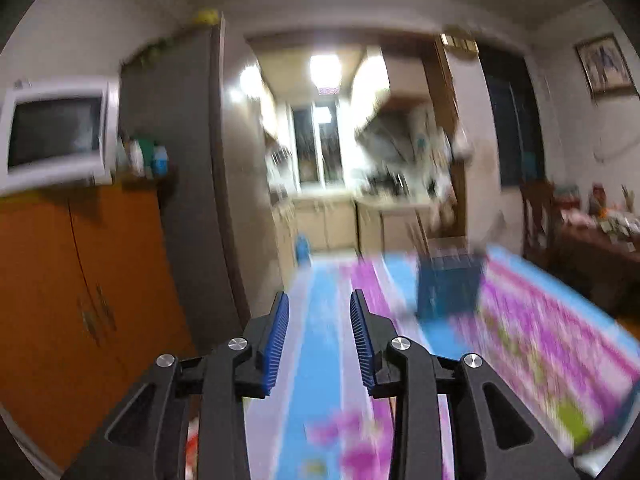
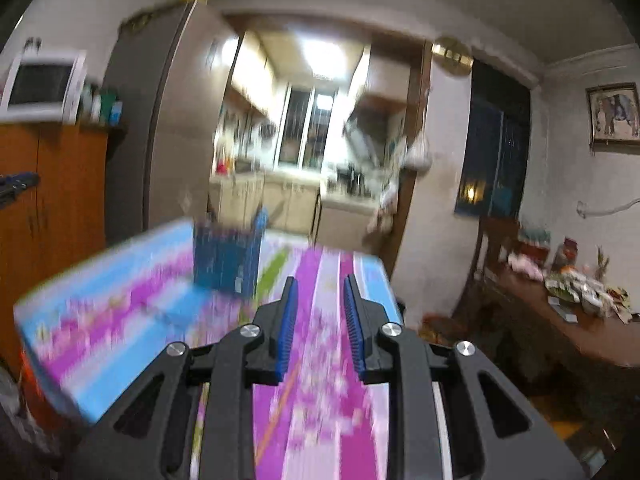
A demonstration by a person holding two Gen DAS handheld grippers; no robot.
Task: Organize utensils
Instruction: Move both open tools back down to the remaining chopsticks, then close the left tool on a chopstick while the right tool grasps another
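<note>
**kitchenbot_fan:** ok starting nearest the cameras: both claws are released, nothing between the pads. Left gripper [image 1: 319, 300] and right gripper [image 2: 320, 282] each show a clear gap with only the tablecloth [image 2: 120, 292] behind it. Under the right one, close in, there's a thin orange-ish streak [image 2: 280, 412] lying roughly along the claw's pointing direction. Might be a chopstick, too smeared to call.

**umi_lurker:** and the holder?

**kitchenbot_fan:** Blue slotted utensil holder [image 1: 448, 288] stands upright toward the far end of the table. From the left claw it's ahead and off to the right; from the right claw, the same holder [image 2: 228, 256] is ahead and off to the left. So it sits between the two, well apart from both. A few thin sticks seem to poke out the top. I'd guess neither arm is clearly closer.

**umi_lurker:** any labels?

**kitchenbot_fan:** nope, nothing readable, motion blur everywhere.
</note>
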